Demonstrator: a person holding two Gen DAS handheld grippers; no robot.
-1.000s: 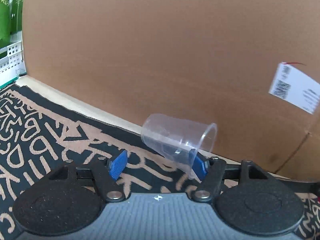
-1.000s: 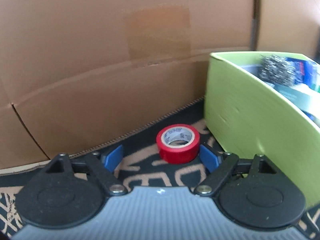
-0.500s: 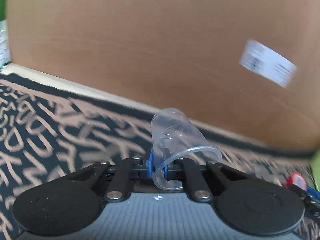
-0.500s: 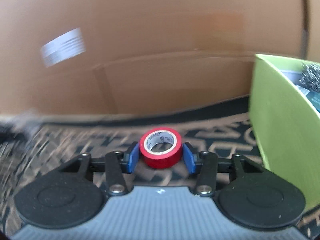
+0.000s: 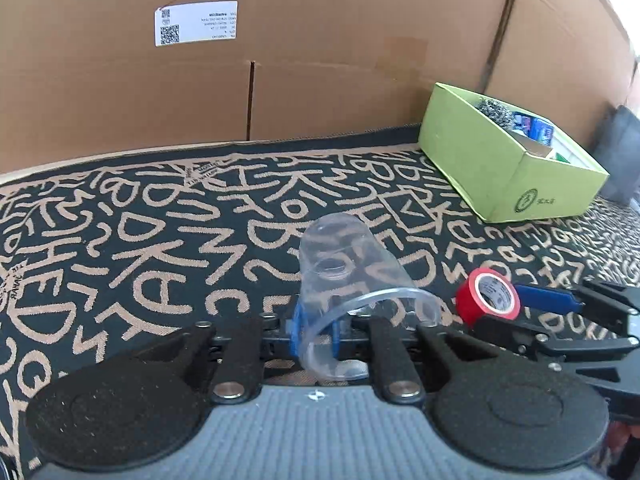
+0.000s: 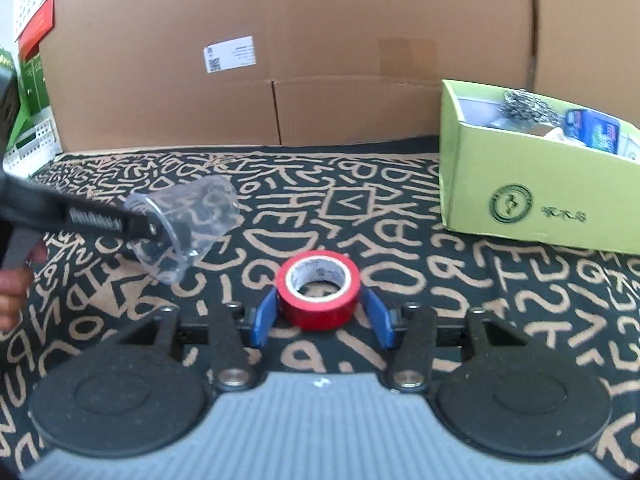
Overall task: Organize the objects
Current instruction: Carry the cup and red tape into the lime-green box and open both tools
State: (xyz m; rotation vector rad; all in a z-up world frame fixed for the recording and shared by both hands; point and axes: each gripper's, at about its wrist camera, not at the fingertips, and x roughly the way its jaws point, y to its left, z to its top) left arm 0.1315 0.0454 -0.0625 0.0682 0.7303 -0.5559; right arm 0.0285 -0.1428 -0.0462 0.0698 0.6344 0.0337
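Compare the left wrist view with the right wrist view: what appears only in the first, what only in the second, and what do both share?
Only the left wrist view shows the left claw head-on, pinching the rim of the clear plastic cup, its jaws easing open.

Only the right wrist view shows a hand and the red-and-white carton at far left.

Both show the cup, the red tape roll between the opening jaws of the right claw, the green box, the cardboard wall and the lettered mat.

Bright red tape roll, see-through clear cup, lime green box, black rug with tan scribbly letters.
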